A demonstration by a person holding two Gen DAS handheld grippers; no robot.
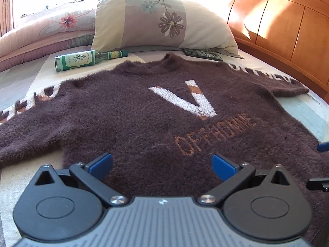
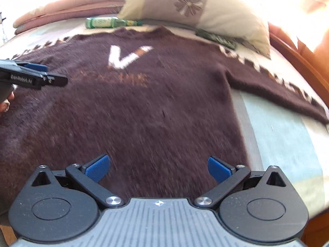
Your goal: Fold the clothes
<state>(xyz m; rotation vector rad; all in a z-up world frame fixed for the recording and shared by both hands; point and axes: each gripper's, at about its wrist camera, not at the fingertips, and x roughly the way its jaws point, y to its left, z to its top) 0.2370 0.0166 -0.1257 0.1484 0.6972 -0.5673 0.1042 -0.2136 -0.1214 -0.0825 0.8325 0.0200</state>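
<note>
A fuzzy dark brown sweater [image 1: 131, 119] lies spread flat, front up, on the bed, with a white V and orange lettering on the chest and both sleeves stretched out sideways. My left gripper [image 1: 162, 165] hovers open over its lower hem, nothing between the blue pads. In the right wrist view the same sweater [image 2: 144, 107] fills the middle, blurred. My right gripper [image 2: 157, 167] is open above the hem's right part. The left gripper [image 2: 35, 76] shows there at the left edge, over the sweater, with part of a hand behind it.
A floral pillow [image 1: 156, 18] and folded quilts [image 1: 47, 30] lie at the head of the bed. A green glass bottle [image 1: 86, 59] rests just beyond the collar, a dark flat object [image 1: 202, 54] beside the pillow. A wooden headboard [image 1: 283, 24] stands at the right.
</note>
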